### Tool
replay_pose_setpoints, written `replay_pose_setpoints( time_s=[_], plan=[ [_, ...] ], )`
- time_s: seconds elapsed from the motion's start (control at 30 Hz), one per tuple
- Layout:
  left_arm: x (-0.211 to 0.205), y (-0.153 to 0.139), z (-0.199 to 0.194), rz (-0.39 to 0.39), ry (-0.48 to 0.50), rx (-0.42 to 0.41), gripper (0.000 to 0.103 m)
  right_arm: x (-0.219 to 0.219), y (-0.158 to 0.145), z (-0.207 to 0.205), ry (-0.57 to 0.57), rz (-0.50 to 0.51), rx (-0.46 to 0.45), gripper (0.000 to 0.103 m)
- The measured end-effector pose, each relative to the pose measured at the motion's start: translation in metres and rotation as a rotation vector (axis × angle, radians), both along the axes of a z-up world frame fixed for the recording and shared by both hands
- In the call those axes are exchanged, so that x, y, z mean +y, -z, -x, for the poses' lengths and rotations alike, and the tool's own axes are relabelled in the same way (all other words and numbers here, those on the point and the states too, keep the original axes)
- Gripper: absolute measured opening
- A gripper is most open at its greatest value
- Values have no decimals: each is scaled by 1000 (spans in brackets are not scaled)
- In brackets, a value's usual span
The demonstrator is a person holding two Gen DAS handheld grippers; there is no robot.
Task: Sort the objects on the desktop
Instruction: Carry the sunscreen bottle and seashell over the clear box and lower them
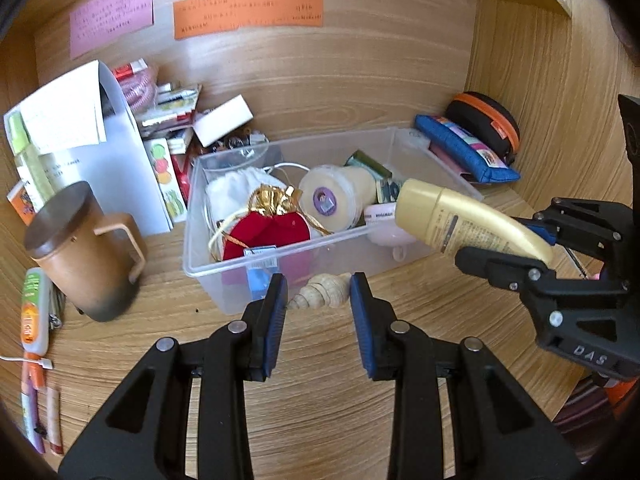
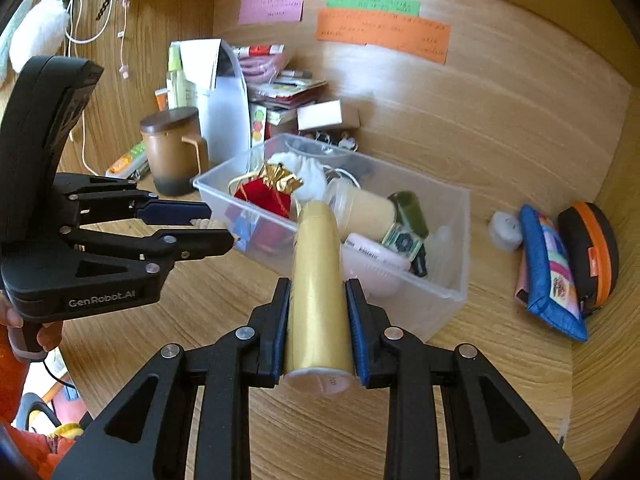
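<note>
The clear bin (image 1: 280, 264) already holds several items. The right hand-held gripper (image 2: 318, 332), clamped on a gold bottle (image 2: 318, 280), and the left hand-held gripper (image 1: 319, 308), gripping a seashell (image 1: 320, 295), hover beside it; clutter remains on the bench (image 1: 360, 360).

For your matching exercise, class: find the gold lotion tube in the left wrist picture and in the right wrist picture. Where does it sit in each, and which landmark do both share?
Left wrist view: the gold lotion tube is at right of centre, held by the right gripper, its cap end over the clear plastic bin.
Right wrist view: the tube is at bottom centre, running up between the pads.
Shared landmark: the orange paper note on the back wall.
</note>
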State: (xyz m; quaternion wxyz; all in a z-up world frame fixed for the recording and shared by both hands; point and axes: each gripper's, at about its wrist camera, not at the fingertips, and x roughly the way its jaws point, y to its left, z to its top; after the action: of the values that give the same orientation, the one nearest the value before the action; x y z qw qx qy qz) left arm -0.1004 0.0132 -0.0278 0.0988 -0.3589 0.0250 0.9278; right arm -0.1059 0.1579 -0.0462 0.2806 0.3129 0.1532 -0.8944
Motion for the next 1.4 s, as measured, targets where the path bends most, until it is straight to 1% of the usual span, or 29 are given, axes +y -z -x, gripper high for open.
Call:
replay_pose_setpoints(
  time_s=[0.33,0.57,0.7,0.97,1.27,1.4],
  plan=[
    [-1,-13,-6,7,-6,37,32,16,-22,0,22,55,26,24],
    [-10,-21,1,-11,-28,55,32,25,-35,8,46,84,53,24],
    [-16,-24,8,-19,-42,64,32,26,-38,19,56,100,53,24],
    [-22,-24,25,-23,-48,69,32,23,-36,44,62,122,32,24],
    [-19,-11,58,-37,-14,30,32,18,-20,78,72,112,-20,24],
    [-16,-3,73,-66,0,7,32,13,-11,94,74,100,-42,24]
  ],
)
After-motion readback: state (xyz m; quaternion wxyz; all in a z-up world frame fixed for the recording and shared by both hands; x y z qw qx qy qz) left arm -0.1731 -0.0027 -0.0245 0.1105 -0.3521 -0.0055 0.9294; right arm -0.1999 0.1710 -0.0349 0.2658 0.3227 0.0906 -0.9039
